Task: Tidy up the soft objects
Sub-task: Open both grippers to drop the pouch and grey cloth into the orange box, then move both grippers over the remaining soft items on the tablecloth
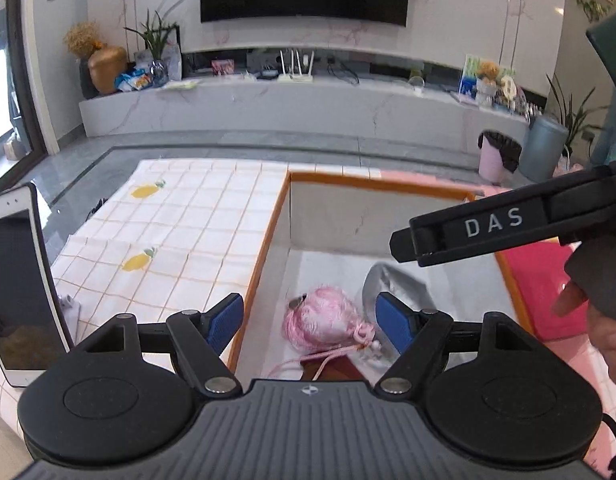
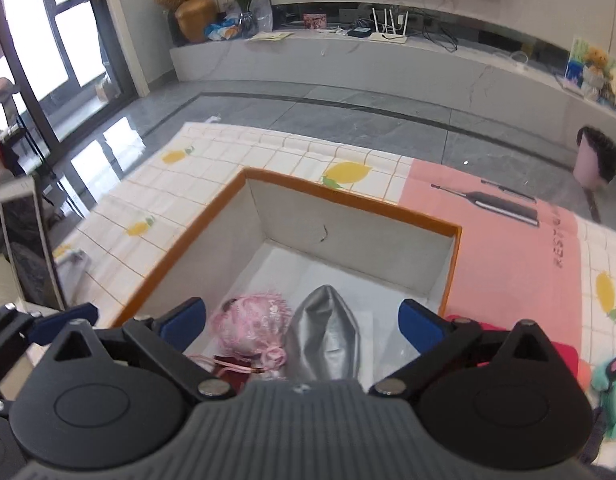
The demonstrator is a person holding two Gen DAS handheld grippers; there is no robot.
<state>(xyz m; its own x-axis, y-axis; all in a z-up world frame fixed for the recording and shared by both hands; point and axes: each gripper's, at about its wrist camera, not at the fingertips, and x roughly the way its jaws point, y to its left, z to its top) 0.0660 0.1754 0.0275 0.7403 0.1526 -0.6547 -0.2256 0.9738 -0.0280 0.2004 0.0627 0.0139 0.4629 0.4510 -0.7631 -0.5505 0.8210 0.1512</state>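
Both grippers hover over the orange-rimmed box in the lower middle of each view. The left gripper and the right gripper both have their fingers spread wide, holding nothing. Inside the box, the pink pouch lies touching the silver pouch. More soft things wait at lower right: a red cloth and a teal doll. Risks, as I judge: the pink cord could snag a descending finger, and the closely placed grippers could collide.
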